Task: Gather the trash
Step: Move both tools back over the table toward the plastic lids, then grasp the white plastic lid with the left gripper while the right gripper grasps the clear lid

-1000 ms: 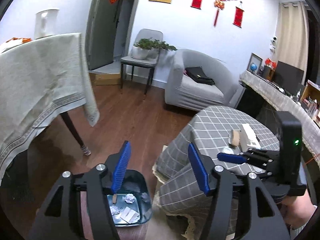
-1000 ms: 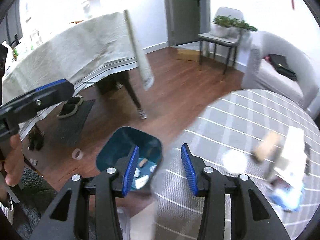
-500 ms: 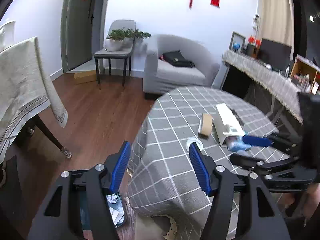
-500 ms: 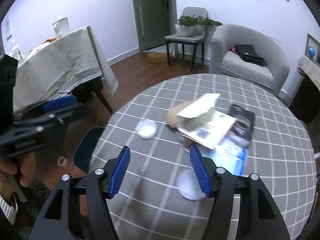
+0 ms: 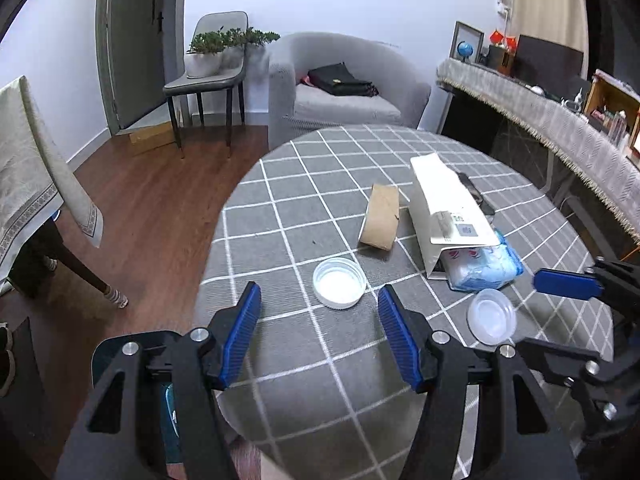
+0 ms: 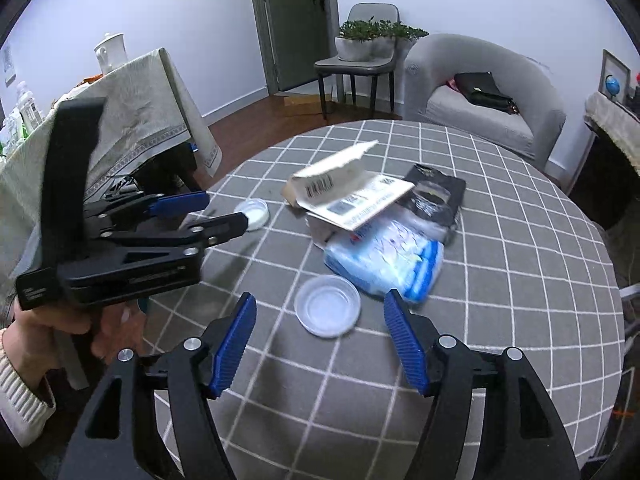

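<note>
A round table with a grey checked cloth (image 5: 304, 184) holds the trash. A white lid (image 5: 339, 283) lies just ahead of my open, empty left gripper (image 5: 320, 338). A clear plastic lid (image 6: 327, 311) lies just ahead of my open, empty right gripper (image 6: 320, 344); it also shows in the left wrist view (image 5: 491, 316). Further back are a brown cardboard piece (image 5: 380, 222), a torn white box (image 5: 444, 216), a blue-white plastic pack (image 6: 384, 264) and a black wrapper (image 6: 436, 196). The dark teal trash bin (image 5: 120, 344) sits on the floor below the left gripper.
A second table with a beige cloth (image 6: 132, 112) stands to the left. A grey armchair (image 5: 340, 88) and a chair with plants (image 5: 212, 68) stand behind the round table. A sideboard (image 5: 540, 116) runs along the right. Wood floor (image 5: 160, 208) lies between the tables.
Both grippers have swung up from the bin on the floor to over the round table. The lids have come close in front of the open fingers. Both stay open and empty.
</note>
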